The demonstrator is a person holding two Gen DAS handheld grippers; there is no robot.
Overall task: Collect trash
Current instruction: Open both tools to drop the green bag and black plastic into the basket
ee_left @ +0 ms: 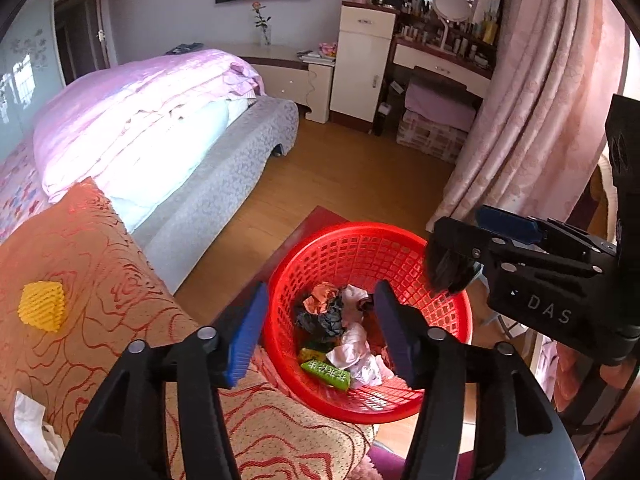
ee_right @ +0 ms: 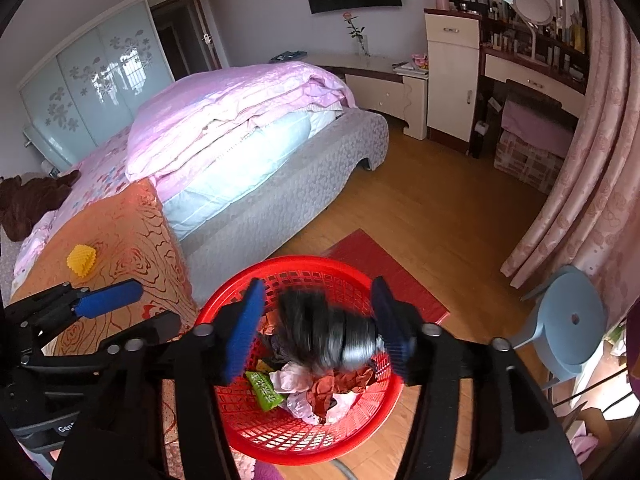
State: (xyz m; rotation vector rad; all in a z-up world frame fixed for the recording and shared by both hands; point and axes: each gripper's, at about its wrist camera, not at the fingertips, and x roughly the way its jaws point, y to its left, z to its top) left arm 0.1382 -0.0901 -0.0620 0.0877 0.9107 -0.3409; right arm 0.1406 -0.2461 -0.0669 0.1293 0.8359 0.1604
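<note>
A red plastic basket (ee_left: 360, 229) (ee_right: 304, 260) stands on the floor beside an orange patterned cushion (ee_left: 100, 280). It holds crumpled pink paper (ee_left: 352, 354), an orange wrapper (ee_left: 320, 296) and a green box (ee_left: 326, 374) (ee_right: 264, 390). My left gripper (ee_left: 322, 287) (ee_right: 158, 306) hangs open over the basket with nothing between its fingers. My right gripper (ee_right: 318, 284) (ee_left: 456, 232) is over the basket too, jaws apart. A dark grey crumpled thing (ee_right: 328, 336) (ee_left: 444, 272), blurred, hangs between and below its pads. A yellow foam net (ee_left: 42, 306) (ee_right: 81, 260) and a white tissue (ee_left: 32, 428) lie on the cushion.
A bed with a pink quilt (ee_right: 240, 112) fills the left. A red mat (ee_right: 384, 272) lies on the wooden floor behind the basket. A blue stool (ee_right: 572, 320) stands at the right by the pink curtain (ee_right: 592, 184). A dressing table (ee_right: 532, 76) is at the back right.
</note>
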